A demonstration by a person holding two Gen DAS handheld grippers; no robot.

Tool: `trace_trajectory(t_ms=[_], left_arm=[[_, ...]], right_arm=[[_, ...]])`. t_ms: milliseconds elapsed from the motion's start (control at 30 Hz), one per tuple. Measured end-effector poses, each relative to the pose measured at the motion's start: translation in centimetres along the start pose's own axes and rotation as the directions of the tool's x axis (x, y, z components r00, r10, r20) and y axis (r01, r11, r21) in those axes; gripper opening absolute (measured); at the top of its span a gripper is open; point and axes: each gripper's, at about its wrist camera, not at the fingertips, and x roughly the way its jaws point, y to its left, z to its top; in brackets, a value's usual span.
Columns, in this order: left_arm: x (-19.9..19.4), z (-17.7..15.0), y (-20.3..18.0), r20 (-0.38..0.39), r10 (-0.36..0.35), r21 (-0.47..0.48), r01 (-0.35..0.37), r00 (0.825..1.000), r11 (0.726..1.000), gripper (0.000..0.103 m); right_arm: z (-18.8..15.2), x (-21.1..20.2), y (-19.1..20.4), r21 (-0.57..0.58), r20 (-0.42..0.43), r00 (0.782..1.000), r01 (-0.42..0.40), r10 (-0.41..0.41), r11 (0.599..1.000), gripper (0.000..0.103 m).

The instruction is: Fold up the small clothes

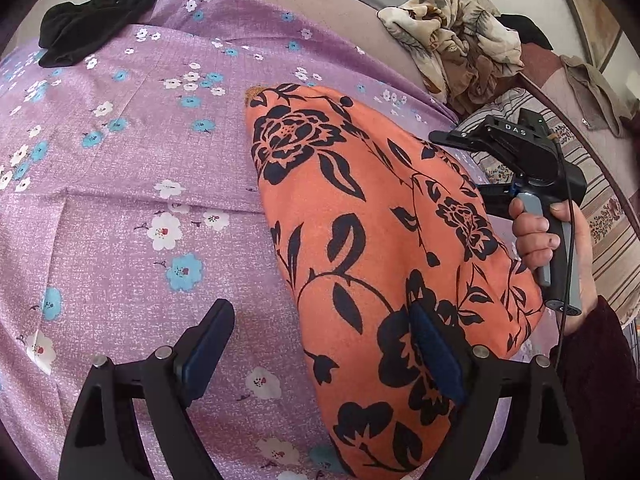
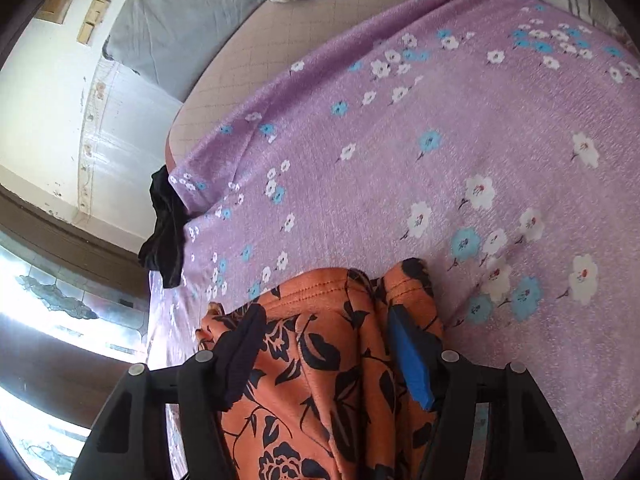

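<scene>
An orange garment with black flowers (image 1: 360,240) lies as a long strip on the purple flowered bedsheet (image 1: 120,184). My left gripper (image 1: 320,352) is open just above it; its right finger (image 1: 436,352) rests on the cloth and its left finger (image 1: 208,344) is over the sheet. In the right wrist view the same garment (image 2: 320,360) bunches between the fingers of my right gripper (image 2: 324,356), whose jaws stand wide apart, with the hemmed edge folded up. The right gripper also shows in the left wrist view (image 1: 452,140), at the garment's far right edge.
A black garment (image 1: 96,12) lies at the sheet's far left corner, also seen in the right wrist view (image 2: 164,232). A crumpled beige patterned cloth (image 1: 452,36) sits at the back right. A striped pillow (image 1: 600,216) lies right. A wall and window (image 2: 60,280) are beyond the bed.
</scene>
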Motion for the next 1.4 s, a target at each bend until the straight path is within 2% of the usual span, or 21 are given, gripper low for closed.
trace_trajectory(t_ms=[33, 100, 167, 200, 267, 367, 467, 533, 600, 633, 667, 733, 800, 867, 900, 1000, 1067, 1100, 1167, 1200, 1400], left_arm=[[0.0, 0.0, 0.0, -0.002, -0.001, -0.002, 0.001, 1.0, 1.0, 0.09], [0.1, 0.0, 0.1, -0.005, -0.003, -0.005, 0.003, 1.0, 1.0, 0.09], [0.0, -0.1, 0.0, -0.002, -0.003, -0.007, 0.003, 1.0, 1.0, 0.09], [-0.1, -0.1, -0.1, 0.004, 0.0, -0.005, 0.0, 1.0, 1.0, 0.09], [-0.6, -0.2, -0.5, 0.027, 0.001, 0.007, -0.001, 1.0, 1.0, 0.09], [-1.3, -0.6, -2.1, 0.062, 0.005, 0.084, -0.01, 0.998, 0.996, 0.09], [-1.1, -1.3, -3.5, 0.08, 0.025, 0.153, -0.037, 0.997, 0.988, 0.091], [0.1, -1.7, -3.6, 0.041, 0.055, 0.158, -0.061, 0.998, 0.986, 0.093], [1.1, -2.0, -3.0, 0.007, 0.054, 0.132, -0.055, 0.999, 0.99, 0.096], [1.0, -1.9, -2.6, 0.011, 0.045, 0.108, -0.046, 0.999, 0.993, 0.097], [0.9, -1.8, -2.5, 0.009, 0.043, 0.104, -0.044, 0.999, 0.994, 0.098], [0.8, -1.7, -2.6, 0.003, 0.057, 0.114, -0.057, 0.998, 0.992, 0.098], [0.8, -1.8, -2.7, 0.007, 0.061, 0.11, -0.062, 0.998, 0.992, 0.098], [0.8, -2.0, -2.7, 0.014, 0.067, 0.107, -0.068, 0.998, 0.992, 0.098], [0.8, -2.0, -3.0, 0.016, 0.072, 0.111, -0.074, 0.997, 0.991, 0.098], [0.7, -2.3, -3.5, 0.028, 0.087, 0.13, -0.09, 0.996, 0.987, 0.098], [0.7, -2.3, -3.7, 0.033, 0.094, 0.136, -0.098, 0.995, 0.986, 0.098], [0.6, -2.3, -3.8, 0.036, 0.097, 0.141, -0.102, 0.995, 0.985, 0.098], [0.7, -2.3, -4.0, 0.04, 0.105, 0.154, -0.11, 0.994, 0.982, 0.098], [0.7, -2.3, -4.1, 0.044, 0.106, 0.158, -0.111, 0.993, 0.981, 0.098], [0.7, -2.1, -4.4, 0.048, 0.121, 0.175, -0.128, 0.991, 0.976, 0.098]], right_arm=[[-0.1, 0.9, -0.1, -0.004, -0.046, 0.999, -0.016, 0.016, 1.0, 0.059], [-0.8, 2.5, 0.1, -0.04, -0.112, 0.993, 0.042, -0.047, 0.998, 0.049], [-1.2, 2.7, 0.5, -0.08, -0.102, 0.989, 0.101, -0.109, 0.992, 0.027], [-1.3, 2.3, 0.8, -0.084, -0.094, 0.99, 0.099, -0.107, 0.992, 0.021], [-1.3, 0.8, 1.9, -0.101, -0.047, 0.994, 0.096, -0.101, 0.99, 0.017], [-1.8, -2.0, 4.7, -0.183, 0.074, 0.988, 0.145, -0.133, 0.972, 0.016], [-1.7, -4.0, 4.8, -0.171, 0.164, 0.97, 0.205, -0.177, 0.964, 0.016], [-1.4, -3.5, 3.4, -0.145, 0.157, 0.958, 0.261, -0.238, 0.954, 0.016], [-1.3, -1.6, 1.3, -0.107, 0.109, 0.931, 0.358, -0.347, 0.927, 0.017], [-1.4, -0.4, 0.1, -0.089, 0.053, 0.927, 0.374, -0.37, 0.923, 0.023], [-1.4, 0.0, -0.7, -0.069, 0.026, 0.93, 0.368, -0.367, 0.927, 0.035], [-0.8, -1.2, -0.3, -0.025, 0.051, 0.916, 0.399, -0.398, 0.916, 0.057], [-0.8, -3.8, 1.4, -0.024, 0.184, 0.901, 0.403, -0.392, 0.915, 0.057], [-1.2, -5.9, 3.7, -0.079, 0.31, 0.88, 0.401, -0.36, 0.913, 0.057], [-1.3, -6.4, 4.7, -0.114, 0.333, 0.885, 0.379, -0.324, 0.918, 0.057], [-1.8, -4.8, 6.9, -0.211, 0.253, 0.941, 0.281, -0.225, 0.936, 0.053], [-2.3, -1.9, 7.7, -0.266, 0.163, 0.953, 0.291, -0.254, 0.919, 0.034], [-2.5, -0.3, 7.6, -0.276, 0.117, 0.95, 0.31, -0.289, 0.91, 0.034], [-3.2, 2.7, 5.8, -0.242, 0.028, 0.922, 0.38, -0.386, 0.893, 0.034], [-3.1, 3.7, 5.0, -0.221, 0.009, 0.917, 0.392, -0.4, 0.893, 0.034], [-3.5, 2.1, 5.9, -0.216, 0.048, 0.917, 0.396, -0.395, 0.893, 0.036]])
